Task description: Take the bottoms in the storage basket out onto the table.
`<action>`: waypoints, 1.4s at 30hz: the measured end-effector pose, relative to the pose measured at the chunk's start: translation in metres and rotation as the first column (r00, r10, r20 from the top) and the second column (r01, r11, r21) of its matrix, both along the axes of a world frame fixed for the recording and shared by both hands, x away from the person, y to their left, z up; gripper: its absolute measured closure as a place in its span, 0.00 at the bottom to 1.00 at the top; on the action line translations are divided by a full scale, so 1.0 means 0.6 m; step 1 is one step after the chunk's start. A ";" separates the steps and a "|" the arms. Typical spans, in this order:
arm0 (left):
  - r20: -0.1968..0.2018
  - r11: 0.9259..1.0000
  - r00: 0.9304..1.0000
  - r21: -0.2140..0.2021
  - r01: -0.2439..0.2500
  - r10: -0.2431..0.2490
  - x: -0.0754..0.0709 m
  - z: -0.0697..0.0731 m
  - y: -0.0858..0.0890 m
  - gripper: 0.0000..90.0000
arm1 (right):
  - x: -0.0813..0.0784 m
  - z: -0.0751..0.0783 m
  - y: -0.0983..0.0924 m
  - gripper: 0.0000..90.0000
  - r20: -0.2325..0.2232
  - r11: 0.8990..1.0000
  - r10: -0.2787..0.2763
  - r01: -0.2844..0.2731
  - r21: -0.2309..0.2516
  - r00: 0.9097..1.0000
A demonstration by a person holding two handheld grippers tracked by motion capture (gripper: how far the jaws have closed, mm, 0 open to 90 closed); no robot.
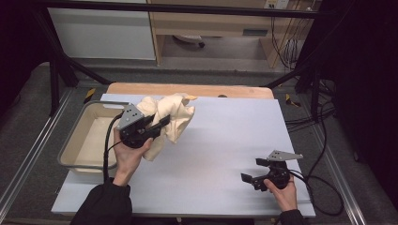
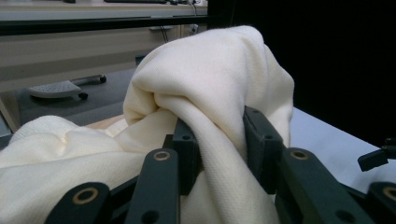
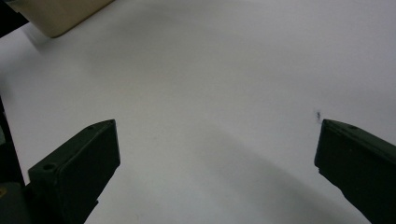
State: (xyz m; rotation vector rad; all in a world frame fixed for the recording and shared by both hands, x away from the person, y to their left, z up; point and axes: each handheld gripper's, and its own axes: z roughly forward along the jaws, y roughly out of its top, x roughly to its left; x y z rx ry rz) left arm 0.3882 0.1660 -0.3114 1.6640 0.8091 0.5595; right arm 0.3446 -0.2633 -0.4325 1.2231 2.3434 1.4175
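Observation:
A cream cloth [image 1: 171, 118] hangs bunched above the left part of the white table [image 1: 225, 140], beside the tray. My left gripper [image 1: 162, 123] is shut on a fold of it. In the left gripper view the cloth [image 2: 210, 84] bulges up between the two black jaws, which pinch a thick fold, with my left gripper [image 2: 217, 140] pointing level. My right gripper [image 1: 253, 171] rests low at the table's front right, held by a hand, and stands open. In the right gripper view my right gripper [image 3: 217, 161] has nothing but bare table between its jaws.
A beige tray [image 1: 77, 140] with a metal rim sits at the table's left edge; its corner [image 3: 56, 18] shows in the right gripper view. A wooden board [image 1: 187, 89] edges the far side. Cables [image 1: 324, 187] trail off the right side.

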 end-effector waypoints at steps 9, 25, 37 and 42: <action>-0.020 1.000 1.000 0.009 0.021 -0.021 0.006 -0.015 -0.022 0.77 | 0.001 -0.001 0.000 0.01 0.006 1.000 0.004 -0.004 -0.004 1.000; -0.052 0.998 0.997 0.041 0.053 -0.051 0.014 -0.041 -0.054 0.77 | 0.001 -0.001 0.000 0.01 0.006 1.000 0.004 -0.004 -0.004 1.000; -0.075 0.996 0.995 0.062 0.071 -0.066 0.021 -0.058 -0.073 0.77 | 0.001 -0.001 0.000 0.01 0.006 1.000 0.005 -0.004 -0.005 1.000; -0.092 0.995 0.993 0.072 0.075 -0.069 0.024 -0.071 -0.080 0.77 | 0.000 -0.001 0.000 0.01 0.005 1.000 0.004 -0.004 -0.004 1.000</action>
